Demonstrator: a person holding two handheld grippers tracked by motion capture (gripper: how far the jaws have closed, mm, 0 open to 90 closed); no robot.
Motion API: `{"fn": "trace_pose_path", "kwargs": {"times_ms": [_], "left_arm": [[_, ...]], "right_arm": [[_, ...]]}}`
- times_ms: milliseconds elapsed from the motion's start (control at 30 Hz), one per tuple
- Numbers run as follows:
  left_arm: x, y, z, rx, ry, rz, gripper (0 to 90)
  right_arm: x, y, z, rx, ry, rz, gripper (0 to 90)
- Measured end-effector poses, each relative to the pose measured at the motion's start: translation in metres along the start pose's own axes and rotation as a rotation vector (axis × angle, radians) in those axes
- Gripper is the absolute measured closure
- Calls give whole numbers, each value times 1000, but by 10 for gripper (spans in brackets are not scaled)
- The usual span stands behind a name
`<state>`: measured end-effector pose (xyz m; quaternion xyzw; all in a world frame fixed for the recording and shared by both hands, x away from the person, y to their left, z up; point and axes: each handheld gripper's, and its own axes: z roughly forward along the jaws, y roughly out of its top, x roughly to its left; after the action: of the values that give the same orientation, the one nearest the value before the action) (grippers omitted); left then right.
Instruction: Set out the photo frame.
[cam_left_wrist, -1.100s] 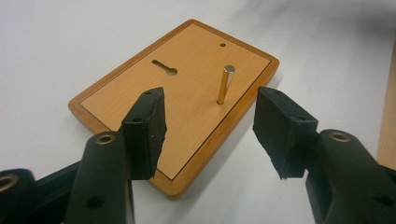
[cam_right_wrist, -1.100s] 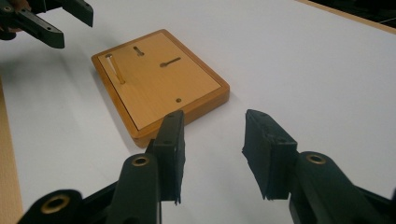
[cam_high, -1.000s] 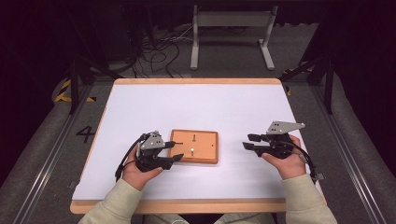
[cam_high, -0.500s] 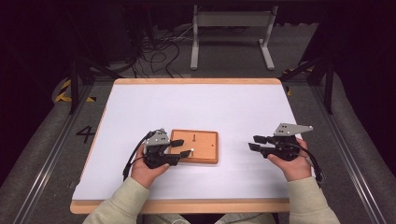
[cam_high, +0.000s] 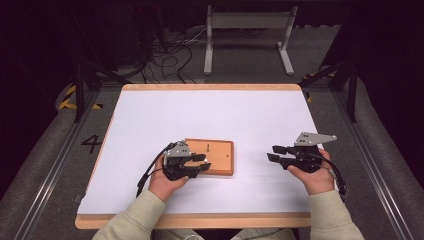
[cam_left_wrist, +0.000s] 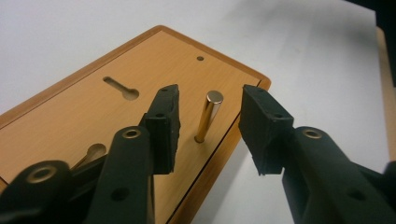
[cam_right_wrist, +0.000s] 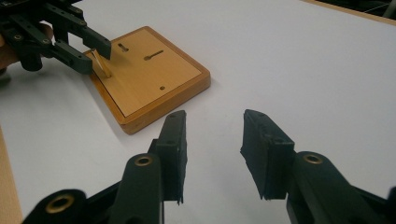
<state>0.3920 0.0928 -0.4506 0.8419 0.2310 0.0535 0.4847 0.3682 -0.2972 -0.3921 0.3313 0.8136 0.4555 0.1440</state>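
A brass pin (cam_left_wrist: 208, 116) stands in the wooden board (cam_high: 222, 155) just left of centre in the high view, at the board's near left edge. Its long axis runs nearly upright, the flat top end leaning slightly to the upper right in the left gripper view. The left gripper (cam_left_wrist: 210, 119) brackets it — its jaws have just been closing, the pin between them with a gap on each side, untouched. The right gripper (cam_high: 274, 154) hovers at lower right, well apart from the board, jaws apart over bare white table (cam_high: 250, 115) — nothing between them.
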Motion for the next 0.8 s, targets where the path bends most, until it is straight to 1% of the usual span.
{"fn": "trace_pose_path", "kwargs": {"times_ms": [67,133,233,267,333,467,533,567,600,633,733,800], "left_arm": [[-1,0,2,20,15,10,643],[-1,0,4,35,22,31,689],[-3,1,3,33,21,58,807],[-3,1,3,35,26,64,827],[-3,1,2,36,26,70,834],[-5,1,3,38,44,107,838],[-7,2,3,46,57,141,838],[-9,2,3,50,73,166,838],[-12,2,3,57,95,199,839],[-13,2,3,59,101,214,838],[-13,1,3,56,100,231,838],[-16,0,3,60,119,258,835]], "right_arm": [[0,0,0,6,1,3,610],[0,0,1,12,5,6,611],[0,-1,3,17,8,5,611],[0,-1,3,17,9,5,610],[1,-1,4,18,11,5,610],[2,0,5,19,15,0,609],[3,0,6,16,16,-8,611],[3,0,6,15,18,-13,614],[3,1,6,14,18,-19,616],[3,1,6,13,18,-23,619],[4,2,7,12,18,-32,623],[5,2,7,15,18,-37,625]]}}
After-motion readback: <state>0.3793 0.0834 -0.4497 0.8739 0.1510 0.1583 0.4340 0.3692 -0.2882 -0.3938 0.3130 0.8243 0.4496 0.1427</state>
